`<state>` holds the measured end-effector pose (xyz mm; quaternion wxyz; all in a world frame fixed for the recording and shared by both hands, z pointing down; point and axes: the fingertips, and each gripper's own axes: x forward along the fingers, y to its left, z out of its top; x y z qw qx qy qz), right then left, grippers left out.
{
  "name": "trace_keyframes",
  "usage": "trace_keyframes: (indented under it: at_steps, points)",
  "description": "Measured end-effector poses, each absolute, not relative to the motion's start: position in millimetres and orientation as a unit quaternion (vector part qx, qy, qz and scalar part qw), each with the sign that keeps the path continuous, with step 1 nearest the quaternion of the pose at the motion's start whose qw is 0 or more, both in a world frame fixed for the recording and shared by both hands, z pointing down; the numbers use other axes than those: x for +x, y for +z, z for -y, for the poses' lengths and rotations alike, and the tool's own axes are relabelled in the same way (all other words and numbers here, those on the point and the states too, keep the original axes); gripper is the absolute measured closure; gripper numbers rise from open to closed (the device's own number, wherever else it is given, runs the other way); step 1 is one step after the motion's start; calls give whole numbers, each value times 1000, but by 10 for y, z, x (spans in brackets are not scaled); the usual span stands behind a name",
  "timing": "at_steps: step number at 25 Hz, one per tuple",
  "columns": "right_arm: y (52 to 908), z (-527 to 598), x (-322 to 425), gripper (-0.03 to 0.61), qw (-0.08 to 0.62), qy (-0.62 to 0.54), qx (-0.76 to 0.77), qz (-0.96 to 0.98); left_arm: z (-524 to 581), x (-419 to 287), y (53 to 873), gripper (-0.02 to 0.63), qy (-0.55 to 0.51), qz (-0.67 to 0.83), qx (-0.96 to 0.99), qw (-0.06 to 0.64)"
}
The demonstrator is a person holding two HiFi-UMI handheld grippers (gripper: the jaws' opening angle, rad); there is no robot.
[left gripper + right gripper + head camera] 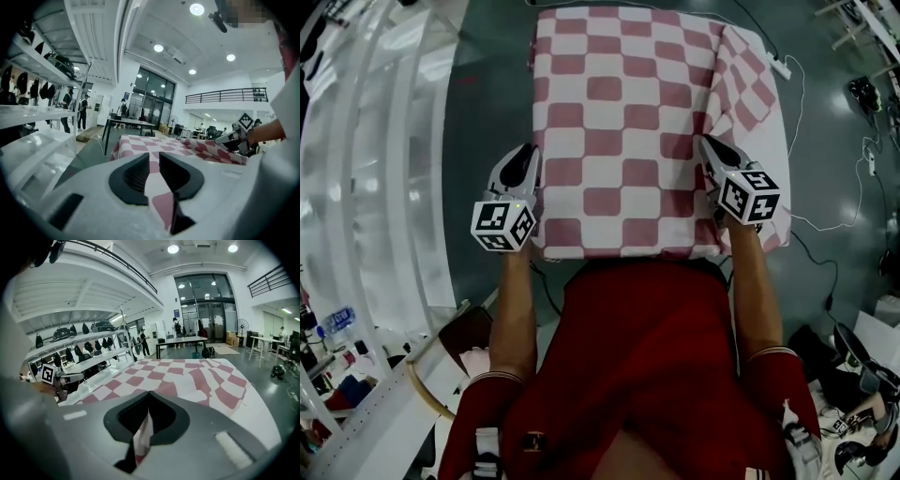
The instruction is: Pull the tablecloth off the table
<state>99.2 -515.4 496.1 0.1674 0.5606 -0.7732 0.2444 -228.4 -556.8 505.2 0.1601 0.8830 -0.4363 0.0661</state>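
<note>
The red-and-white checked tablecloth [619, 122] lies over most of the desk [776, 141]. Its right side is rumpled and folded inward, so a strip of bare white top shows there.

The person stands at the near end with 1 tool on each side of the cloth. The right gripper [708, 142] is clamped on the right edge, and its fingers [165, 417] are closed, with a fold of checked fabric pinched between them. The left gripper [525, 152] sits at the left edge. Its fingers [136, 174] stand a little apart, with the cloth showing through the gap, and they are not pressing on it.

As I see it, the step in hand is securing the left side before the pull. To do that well, the left fingers should close on a full fold of hem rather than a thin lip, which could slip out.

The 2 hands should then draw back toward the person together, low and level. A 1-sided tug would likely skew the cloth and bunch it further on the right.
</note>
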Motion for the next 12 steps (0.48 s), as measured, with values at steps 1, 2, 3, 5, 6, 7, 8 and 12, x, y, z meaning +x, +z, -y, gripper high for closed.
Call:
trace_keyframes:
  at_steps: [1, 2, 3, 5, 6, 7, 8, 12]
  points:
    - [4972, 5166, 980, 565, 170, 245, 562, 771, 5599, -2323, 5119, 536, 71, 435, 882, 168]
    - [4984, 5176, 968, 565, 173, 246, 564, 769, 5629, -2354, 5191, 524, 76, 432, 881, 177]
    - [4998, 5186, 955, 565, 176, 247, 565, 767, 5659, -2379, 5266, 510, 80, 429, 880, 186]
    - [5024, 5205, 926, 565, 181, 248, 566, 765, 5716, -2405, 5425, 484, 91, 422, 879, 204]
    - [5032, 5213, 914, 565, 182, 248, 567, 764, 5739, -2405, 5504, 466, 97, 417, 878, 213]
    - [5038, 5218, 908, 565, 184, 248, 567, 763, 5756, -2396, 5579, 448, 103, 412, 878, 222]
    - [5041, 5220, 908, 565, 186, 248, 568, 762, 5766, -2381, 5653, 435, 109, 407, 877, 231]
    - [5038, 5233, 923, 565, 190, 247, 573, 758, 5785, -2339, 5902, 399, 129, 389, 871, 273]
